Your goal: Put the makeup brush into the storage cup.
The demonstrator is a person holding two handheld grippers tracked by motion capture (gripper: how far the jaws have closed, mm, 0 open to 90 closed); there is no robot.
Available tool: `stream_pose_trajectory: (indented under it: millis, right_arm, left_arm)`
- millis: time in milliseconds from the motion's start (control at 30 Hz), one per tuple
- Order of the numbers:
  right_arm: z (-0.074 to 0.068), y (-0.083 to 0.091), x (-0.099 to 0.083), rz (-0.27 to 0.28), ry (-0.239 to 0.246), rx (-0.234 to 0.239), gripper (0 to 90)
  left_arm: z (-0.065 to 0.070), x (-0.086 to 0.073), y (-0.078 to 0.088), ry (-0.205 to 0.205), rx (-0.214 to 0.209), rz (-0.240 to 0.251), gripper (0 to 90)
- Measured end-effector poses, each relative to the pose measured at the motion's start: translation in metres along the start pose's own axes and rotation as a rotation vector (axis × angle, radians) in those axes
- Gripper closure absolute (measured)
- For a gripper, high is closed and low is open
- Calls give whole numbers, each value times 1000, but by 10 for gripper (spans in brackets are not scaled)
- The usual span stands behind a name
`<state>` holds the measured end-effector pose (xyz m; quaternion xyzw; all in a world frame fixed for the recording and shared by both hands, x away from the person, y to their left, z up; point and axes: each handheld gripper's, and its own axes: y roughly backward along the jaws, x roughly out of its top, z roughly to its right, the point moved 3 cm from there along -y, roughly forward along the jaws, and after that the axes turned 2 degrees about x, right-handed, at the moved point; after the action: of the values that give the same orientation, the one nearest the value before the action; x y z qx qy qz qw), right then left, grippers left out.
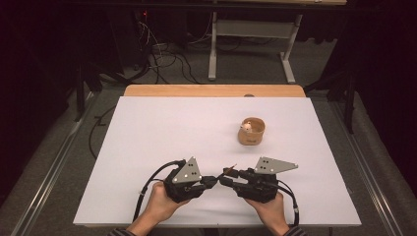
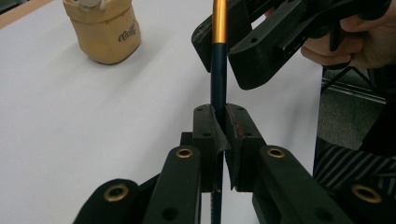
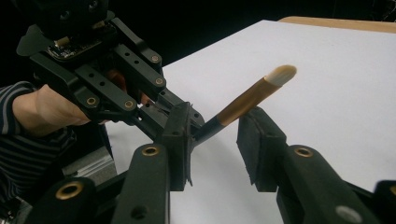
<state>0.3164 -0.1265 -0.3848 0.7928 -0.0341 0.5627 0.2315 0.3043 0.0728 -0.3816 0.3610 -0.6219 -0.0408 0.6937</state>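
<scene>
A makeup brush [image 3: 252, 98] with a dark handle, gold ferrule and pale bristle tip is held level above the front of the white table. My left gripper [image 2: 219, 122] is shut on its dark handle [image 2: 218, 70]. In the high view the left gripper [image 1: 210, 181] and right gripper [image 1: 226, 181] meet tip to tip, with the brush [image 1: 230, 169] slanting up between them. My right gripper [image 3: 217, 135] stands open: its two pads flank the ferrule with a gap on each side. A hand holds each gripper.
A tan cup [image 1: 251, 131] with a pale object [image 1: 247, 127] inside stands right of centre, beyond the grippers; it appears as the cup [image 2: 105, 30] in the left gripper view. The white sheet [image 1: 162, 132] covers the table, with a wooden strip [image 1: 211, 90] at the far edge.
</scene>
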Motion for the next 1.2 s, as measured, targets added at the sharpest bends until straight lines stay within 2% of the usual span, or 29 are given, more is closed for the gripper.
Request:
stream_pose_trajectory:
  millis: [767, 933, 1033, 1100, 1200]
  right_arm:
    - [0, -4, 0, -2, -25, 33, 758]
    - [0, -4, 0, -2, -29, 43, 793]
    - [-1, -4, 0, -2, -28, 49, 843]
    - [-1, -4, 0, -2, -22, 38, 849]
    - [-3, -3, 1, 3, -27, 61, 852]
  left_arm:
    - [2, 0, 0, -16, 6, 1, 834]
    - [1, 0, 0, -16, 6, 1, 834]
    - [2, 0, 0, -19, 0, 2, 834]
    - [2, 1, 1, -27, 0, 10, 899]
    - [3, 1, 0, -32, -3, 8, 898]
